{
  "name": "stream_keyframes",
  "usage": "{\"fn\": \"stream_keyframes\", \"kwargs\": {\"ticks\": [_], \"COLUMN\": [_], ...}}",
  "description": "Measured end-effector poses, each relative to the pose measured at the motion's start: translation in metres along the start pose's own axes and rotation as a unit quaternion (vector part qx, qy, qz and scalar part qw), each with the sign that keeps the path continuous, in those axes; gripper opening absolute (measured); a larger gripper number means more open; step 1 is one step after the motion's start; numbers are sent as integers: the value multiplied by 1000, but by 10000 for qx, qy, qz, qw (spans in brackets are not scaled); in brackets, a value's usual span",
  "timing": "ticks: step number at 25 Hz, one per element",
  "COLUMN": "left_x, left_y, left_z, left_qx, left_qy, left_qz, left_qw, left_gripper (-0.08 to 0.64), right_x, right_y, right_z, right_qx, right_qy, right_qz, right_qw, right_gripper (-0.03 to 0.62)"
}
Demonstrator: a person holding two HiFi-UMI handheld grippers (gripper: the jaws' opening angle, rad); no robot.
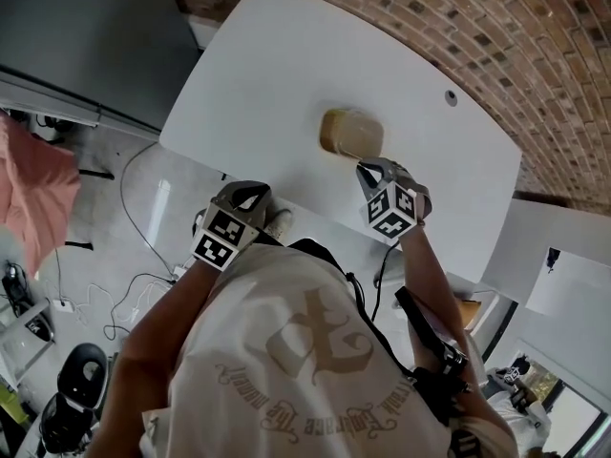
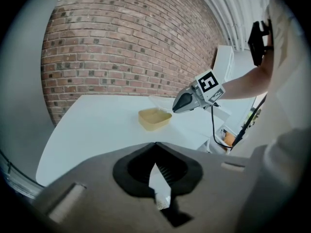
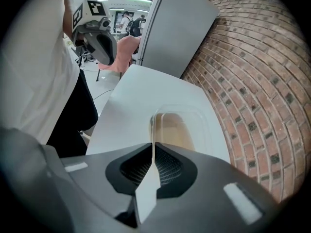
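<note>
Right gripper [image 1: 369,170], pinched shut on the clear lid [image 3: 194,114], could lose its thin rim or drag the tan container [image 1: 349,132], since the left gripper [image 1: 252,193] is closed, empty and off the table [image 1: 286,65].

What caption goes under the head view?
Right gripper pinches the tub's clear lid on a white table; left gripper hangs shut by the edge.

head view: steeply down | left gripper view: shared container [image 2: 154,118] far | right gripper view: container near
</note>
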State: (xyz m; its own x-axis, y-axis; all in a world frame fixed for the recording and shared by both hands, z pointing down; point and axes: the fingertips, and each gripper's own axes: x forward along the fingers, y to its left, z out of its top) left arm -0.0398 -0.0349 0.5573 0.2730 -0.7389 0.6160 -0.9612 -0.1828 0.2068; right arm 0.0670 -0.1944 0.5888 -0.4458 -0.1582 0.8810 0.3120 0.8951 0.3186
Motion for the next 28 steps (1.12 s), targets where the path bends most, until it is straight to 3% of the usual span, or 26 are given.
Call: {"fn": "stream_keyframes", "kwargs": {"ticks": [10,20,28], "left_x": [2,14,23], "left_y": [-19,-46,-65], "left_z": [9,19,22], "left_qx": [240,454,427], "left_qy": [9,58,104], "left_qz": [-100,-439,-668], "left_qw": [9997,9980,9968], "left_gripper": [4,3,3], "right_x": [-30,-56,-71], "right_y": [12,29,47], "right_z": [-24,-61,-90], "right_qx": [469,1121,1553], "right_qy": [-66,-26,45], "right_qz": [-309,-588,-720], "right_qw": [9984,9919,9852], "right_gripper": [28,28,28]}}
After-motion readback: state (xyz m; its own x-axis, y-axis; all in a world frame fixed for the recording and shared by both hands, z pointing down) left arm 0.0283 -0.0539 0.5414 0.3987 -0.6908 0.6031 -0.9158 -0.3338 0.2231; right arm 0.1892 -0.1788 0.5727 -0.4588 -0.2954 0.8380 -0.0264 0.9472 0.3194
